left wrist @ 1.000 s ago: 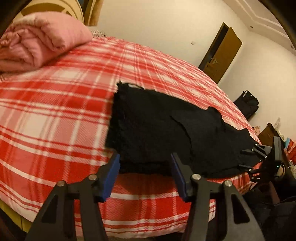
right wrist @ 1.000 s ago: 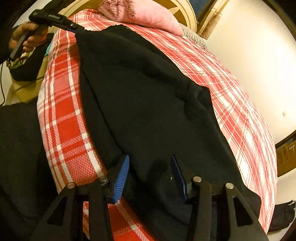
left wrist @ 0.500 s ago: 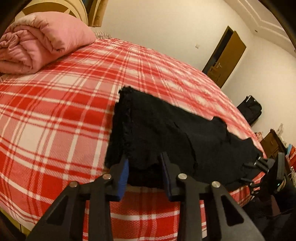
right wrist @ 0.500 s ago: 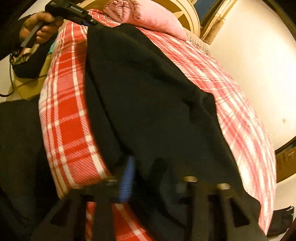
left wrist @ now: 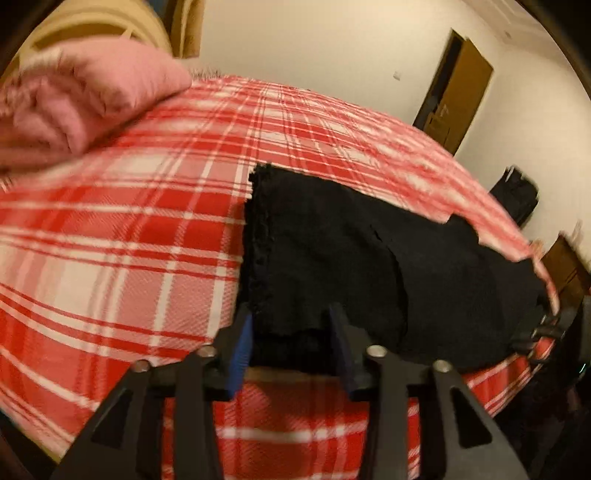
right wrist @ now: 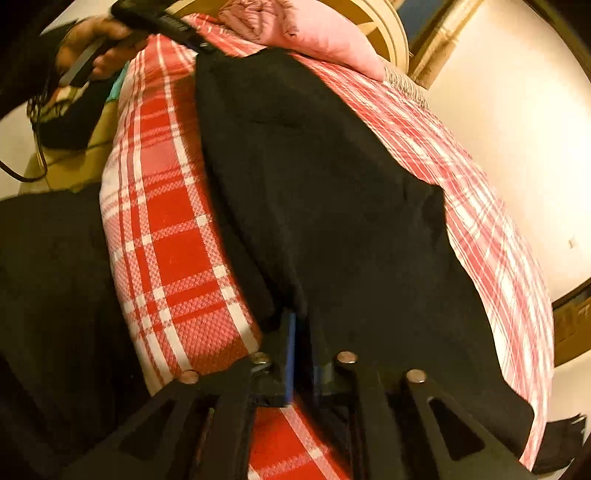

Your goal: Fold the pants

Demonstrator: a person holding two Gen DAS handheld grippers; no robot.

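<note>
Black pants [left wrist: 351, 258] lie lengthwise near the front edge of a red plaid bed [left wrist: 129, 240]. My left gripper [left wrist: 291, 343] straddles their near corner, with a clear gap between its blue pads and cloth in that gap. In the right wrist view the pants [right wrist: 332, 184] run away from me toward the left gripper [right wrist: 162, 22], held in a hand [right wrist: 96, 44] at the far corner. My right gripper [right wrist: 303, 354] has its pads pressed together on the pants' near edge. It also shows as the right gripper [left wrist: 546, 328] at the far end in the left wrist view.
A rolled pink quilt [left wrist: 92, 92] lies at the head of the bed, against a cream headboard [right wrist: 376, 26]. A brown door [left wrist: 454, 99] and a black bag [left wrist: 517, 195] stand by the far wall. The bed's edge [right wrist: 166, 240] drops off beside the pants.
The right gripper went from open to closed on the pants' edge. The left gripper moved in over the pants' corner and narrowed its gap, then held that width.
</note>
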